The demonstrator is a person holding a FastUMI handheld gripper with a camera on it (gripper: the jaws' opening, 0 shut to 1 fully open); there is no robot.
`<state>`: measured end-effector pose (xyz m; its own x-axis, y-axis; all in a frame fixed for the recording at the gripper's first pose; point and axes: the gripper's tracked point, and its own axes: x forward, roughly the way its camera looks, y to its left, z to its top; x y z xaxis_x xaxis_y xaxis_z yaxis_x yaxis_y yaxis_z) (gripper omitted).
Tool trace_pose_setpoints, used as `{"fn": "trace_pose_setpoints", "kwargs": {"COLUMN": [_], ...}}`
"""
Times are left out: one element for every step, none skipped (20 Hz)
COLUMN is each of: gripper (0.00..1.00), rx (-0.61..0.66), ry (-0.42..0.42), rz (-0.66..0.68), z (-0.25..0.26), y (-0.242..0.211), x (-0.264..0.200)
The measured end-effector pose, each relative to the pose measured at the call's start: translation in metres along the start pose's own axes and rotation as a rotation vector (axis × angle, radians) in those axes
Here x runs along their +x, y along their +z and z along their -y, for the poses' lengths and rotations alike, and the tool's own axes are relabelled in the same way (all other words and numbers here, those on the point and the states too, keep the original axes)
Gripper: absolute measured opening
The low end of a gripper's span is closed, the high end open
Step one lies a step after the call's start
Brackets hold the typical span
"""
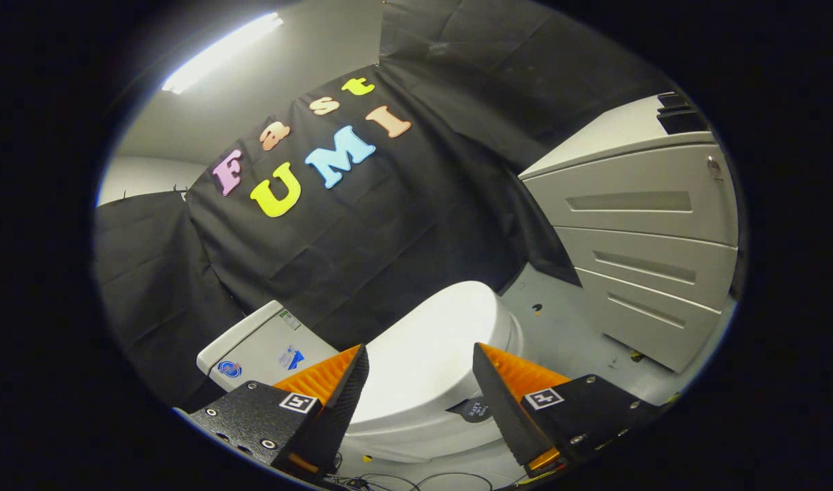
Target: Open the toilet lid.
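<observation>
the toilet lid (pixel 433 348) lies flat and closed, so nothing is done yet. the gripper (pixel 420 372) hangs above it, fingers spread wide and holding nothing. the tank (pixel 260 344) sits to the left, a drawer cabinet (pixel 648 232) far right. reaching the lid's edge and lifting remain.

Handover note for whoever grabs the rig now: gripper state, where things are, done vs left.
Gripper: open, fingers spread, holding nothing, above the toilet.
Toilet lid: closed, flat on the bowl, seen between and just beyond the fingers. No contact visible.
Tank: at the lid's hinge end, against the black cloth wall.
Drawer cabinet: beside the toilet on the grey floor. Cables lie on the floor below the gripper.
Done: approach only.
Left: get to the lid's front edge, lift it up toward the tank.
</observation>
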<state>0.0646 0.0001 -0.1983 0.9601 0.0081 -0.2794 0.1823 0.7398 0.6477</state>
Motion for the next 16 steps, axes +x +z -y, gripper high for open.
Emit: {"fn": "trace_pose_setpoints", "kwargs": {"gripper": [0.94,0.94,0.94,0.94,0.94,0.94,0.94,0.94,0.94,0.94,0.94,0.93,0.91,0.90,0.88,0.87], "rx": [0.023,0.051,0.078,0.097,0.107,0.117,0.128,0.137,0.144,0.153,0.167,0.183,0.195,0.206,0.215,0.220], "ry": [-0.010,-0.022,-0.034,-0.045,-0.058,-0.070,-0.081,-0.093,-0.104,-0.116,-0.124,-0.134,-0.145,-0.154,-0.159,-0.163], "rz": [-0.006,-0.016,-0.026,-0.032,-0.040,-0.047,-0.058,-0.070,-0.081,-0.092,-0.104,-0.119,-0.130,-0.141,-0.153,-0.165], "z": [0.004,0.008,0.012,0.016,0.022,0.027,0.032,0.038,0.042,0.047,0.051,0.054,0.057,0.059,0.060,0.062], "y": [-0.003,-0.007,-0.012,-0.016,-0.020,-0.026,-0.030,-0.036,-0.042,-0.047,-0.052,-0.057,-0.062,-0.066,-0.072,-0.075], "x": [0.003,0.006,0.009,0.011,0.013,0.016,0.016,0.019,0.019,0.019,0.020,0.024,0.026,0.029,0.030,0.032]}}
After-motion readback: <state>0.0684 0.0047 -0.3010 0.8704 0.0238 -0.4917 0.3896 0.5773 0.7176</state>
